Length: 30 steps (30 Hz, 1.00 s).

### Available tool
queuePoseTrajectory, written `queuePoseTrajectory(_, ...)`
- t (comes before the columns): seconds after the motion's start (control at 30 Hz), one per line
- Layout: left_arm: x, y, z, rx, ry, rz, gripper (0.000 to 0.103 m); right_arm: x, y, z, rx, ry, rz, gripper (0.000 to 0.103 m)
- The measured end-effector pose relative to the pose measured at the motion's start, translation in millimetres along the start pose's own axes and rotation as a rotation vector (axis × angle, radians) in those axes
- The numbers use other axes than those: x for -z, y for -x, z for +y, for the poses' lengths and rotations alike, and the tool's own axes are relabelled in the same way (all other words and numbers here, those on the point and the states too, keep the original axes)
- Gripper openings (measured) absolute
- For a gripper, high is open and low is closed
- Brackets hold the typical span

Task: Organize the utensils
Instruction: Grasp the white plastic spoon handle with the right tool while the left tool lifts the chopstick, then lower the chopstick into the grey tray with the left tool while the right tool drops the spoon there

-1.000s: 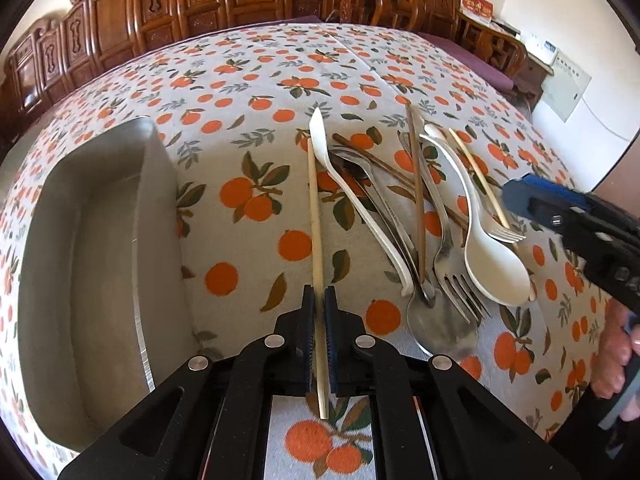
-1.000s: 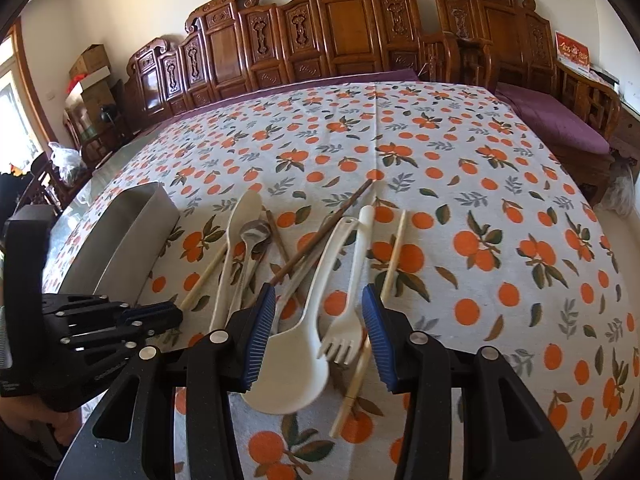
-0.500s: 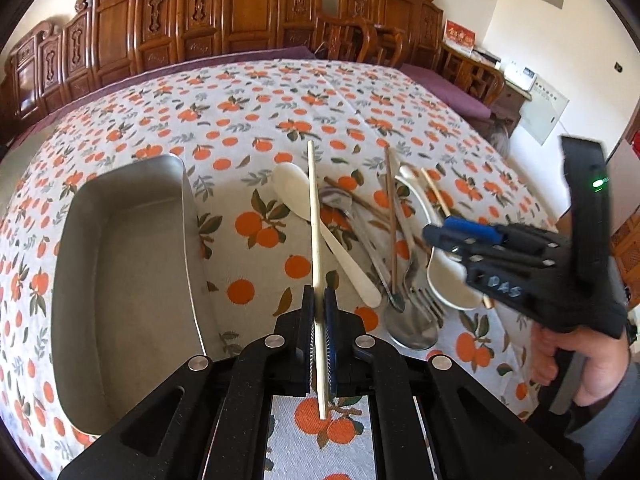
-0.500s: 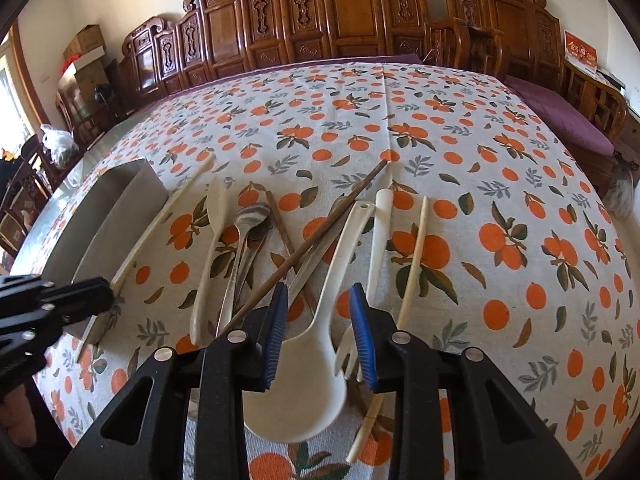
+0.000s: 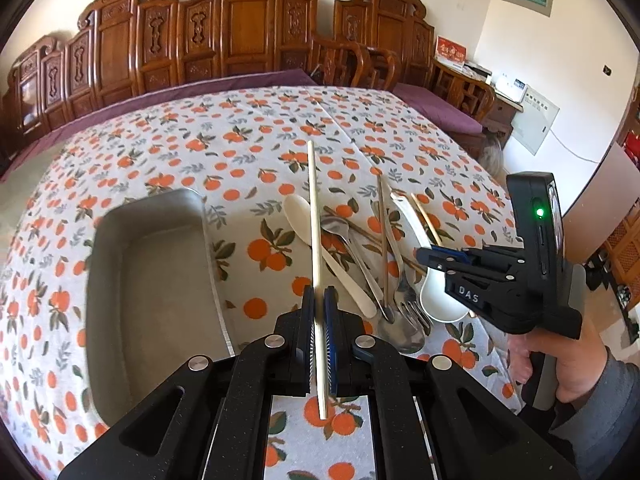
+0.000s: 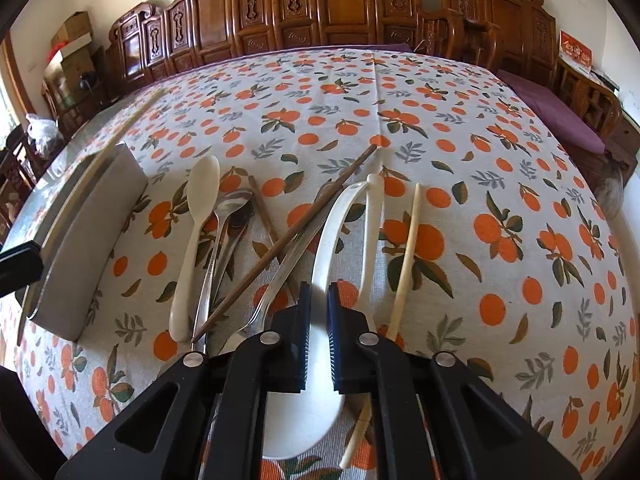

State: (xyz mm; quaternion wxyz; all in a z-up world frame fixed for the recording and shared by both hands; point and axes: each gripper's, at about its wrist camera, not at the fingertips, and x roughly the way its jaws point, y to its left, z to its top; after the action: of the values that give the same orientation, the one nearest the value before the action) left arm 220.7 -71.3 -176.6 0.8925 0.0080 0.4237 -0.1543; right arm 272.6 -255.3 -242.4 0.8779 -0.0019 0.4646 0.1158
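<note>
My left gripper [image 5: 319, 300] is shut on a pale chopstick [image 5: 314, 220], held off the cloth and pointing away from me, beside the grey metal tray [image 5: 152, 280]. To its right lies the pile of utensils. My right gripper [image 6: 319, 296] reaches down into that pile. Its jaws are closing on the handle of the large white spoon [image 6: 332, 232], which sits pinched between the blue pads. The spoon's bowl lies under the gripper on the cloth. The left wrist view shows the right gripper [image 5: 430, 258] low over that spoon [image 5: 440, 304].
Around the spoon lie a small white spoon [image 6: 196, 216], metal spoons [image 6: 224, 232], dark chopsticks [image 6: 304, 228], a white fork [image 6: 370, 240] and a pale chopstick [image 6: 406, 260]. The tray [image 6: 88, 232] stands to their left. Carved wooden chairs line the far side of the table.
My left gripper has risen with the chopstick, so the table looks further away. My right gripper's jaws have come together around the large white spoon's handle.
</note>
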Motion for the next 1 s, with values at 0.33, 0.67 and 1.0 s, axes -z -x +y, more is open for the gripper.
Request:
queuePoseTrajectory(0.33,4.5,32.7,34.4,-0.039,0.043,-0.025,0.004,-2.0,29.3,6.4,-0.072,0.003,-0.086,0.004)
queuePoseTrajectory(0.67,6.3,36.8,74.1,-0.114,0.070,-0.015,0.004,-3.7,51.7,21.0,-0.116,0.049,-0.156,0.004)
queuePoseTrajectory(1.0,25.1,6.8,105.3,-0.125,0.141,0.053,0.004,-2.4,60.3,27.8,-0.137,0.068,-0.184,0.004)
